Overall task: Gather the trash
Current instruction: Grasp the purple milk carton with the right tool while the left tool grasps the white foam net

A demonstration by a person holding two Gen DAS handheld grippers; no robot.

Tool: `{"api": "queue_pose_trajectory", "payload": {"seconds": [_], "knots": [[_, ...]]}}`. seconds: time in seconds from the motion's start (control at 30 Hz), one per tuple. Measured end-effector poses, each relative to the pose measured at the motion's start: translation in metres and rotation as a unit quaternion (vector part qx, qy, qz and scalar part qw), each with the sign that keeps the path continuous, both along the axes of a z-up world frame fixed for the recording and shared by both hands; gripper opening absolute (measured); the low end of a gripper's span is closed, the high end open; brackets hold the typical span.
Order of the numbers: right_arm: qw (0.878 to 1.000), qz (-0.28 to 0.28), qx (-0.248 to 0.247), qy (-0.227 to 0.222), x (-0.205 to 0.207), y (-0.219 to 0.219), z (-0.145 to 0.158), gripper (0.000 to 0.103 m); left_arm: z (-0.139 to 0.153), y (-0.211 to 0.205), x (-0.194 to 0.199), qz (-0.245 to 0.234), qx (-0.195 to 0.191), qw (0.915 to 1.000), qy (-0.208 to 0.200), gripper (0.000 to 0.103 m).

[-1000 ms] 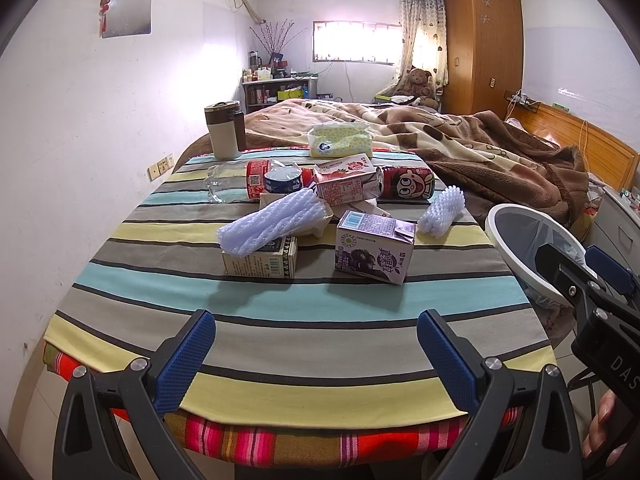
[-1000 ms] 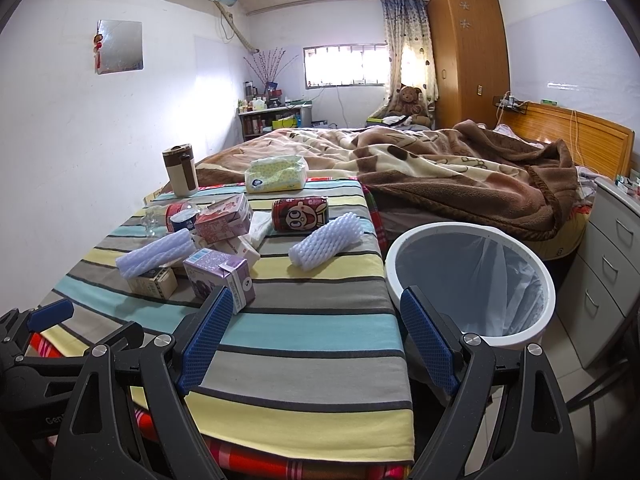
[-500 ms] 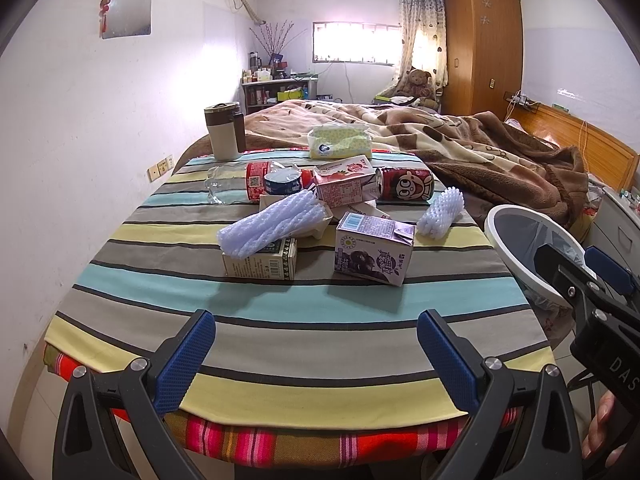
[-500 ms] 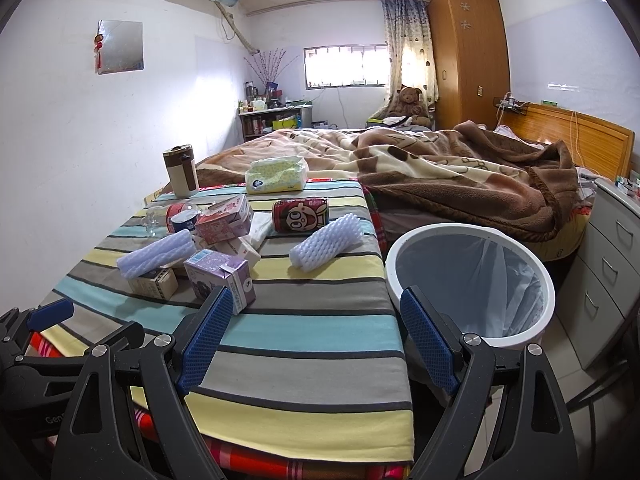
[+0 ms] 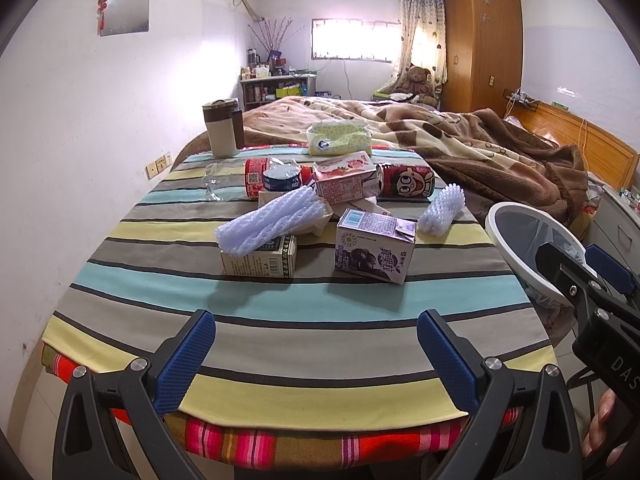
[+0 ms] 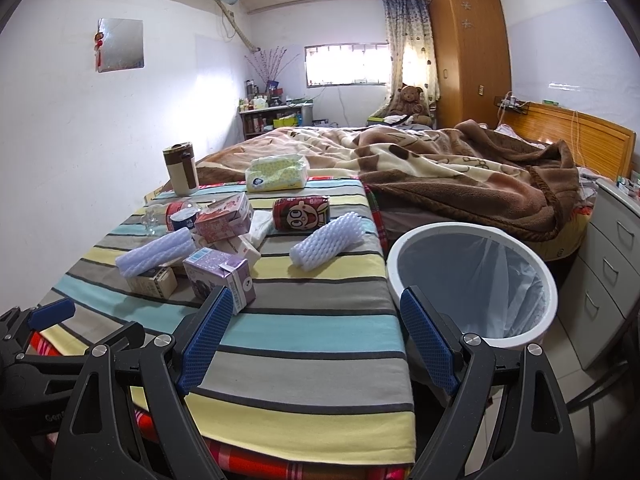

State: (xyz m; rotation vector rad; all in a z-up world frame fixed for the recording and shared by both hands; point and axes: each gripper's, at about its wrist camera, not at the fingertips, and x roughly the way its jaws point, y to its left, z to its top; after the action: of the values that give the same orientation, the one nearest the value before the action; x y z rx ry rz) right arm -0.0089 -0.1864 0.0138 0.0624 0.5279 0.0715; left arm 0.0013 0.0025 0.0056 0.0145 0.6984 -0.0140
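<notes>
Nothing on the striped table (image 5: 304,312) has shifted over the past second, and both claws remain spread wide and empty above its near edge: the left gripper (image 5: 316,354) facing the litter, the right gripper (image 6: 316,338) nearer the white bin (image 6: 472,232). Left of the bin lie a foam sleeve (image 5: 272,222) atop a beige carton (image 5: 260,260), a purple milk carton (image 5: 374,246) printed with Chinese characters, too small to read, and a red cartoon-face can (image 5: 406,180).

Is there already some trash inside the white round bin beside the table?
No, the white round bin shows only its clear plastic liner inside.
</notes>
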Motion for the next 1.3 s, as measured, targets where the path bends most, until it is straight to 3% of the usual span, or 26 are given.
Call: {"api": "queue_pose_trajectory", "payload": {"seconds": [0.23,0.43,0.73,0.87,0.97,1.03,1.1,1.3], "knots": [[0.998,0.056,0.010,0.010,0.032,0.010,-0.006,0.087,-0.002,0.027,0.029,0.007,-0.007,0.9999,0.008,0.102],[0.991,0.122,0.005,0.049,0.064,0.044,-0.016,0.087,-0.004,0.050,0.062,0.006,-0.004,0.9999,0.011,0.102],[0.984,0.155,-0.009,0.091,0.089,0.065,-0.028,0.087,-0.022,0.080,0.108,0.002,-0.016,0.9988,0.046,0.102],[0.979,0.169,-0.017,0.113,0.098,0.074,-0.035,0.077,-0.028,0.079,0.120,-0.016,-0.011,0.9981,0.058,0.102],[0.977,0.171,-0.019,0.128,0.100,0.074,-0.039,0.061,-0.033,0.076,0.132,-0.034,-0.013,0.9973,0.065,0.094],[0.976,0.175,-0.017,0.128,0.097,0.075,-0.040,0.058,-0.036,0.077,0.139,-0.040,-0.030,0.9957,0.078,0.085],[0.976,0.174,-0.019,0.128,0.097,0.075,-0.040,0.054,-0.036,0.075,0.140,-0.045,-0.023,0.9960,0.073,0.085],[0.976,0.176,-0.013,0.124,0.096,0.076,-0.040,0.048,-0.038,0.071,0.145,-0.060,-0.044,0.9937,0.084,0.062]]}}
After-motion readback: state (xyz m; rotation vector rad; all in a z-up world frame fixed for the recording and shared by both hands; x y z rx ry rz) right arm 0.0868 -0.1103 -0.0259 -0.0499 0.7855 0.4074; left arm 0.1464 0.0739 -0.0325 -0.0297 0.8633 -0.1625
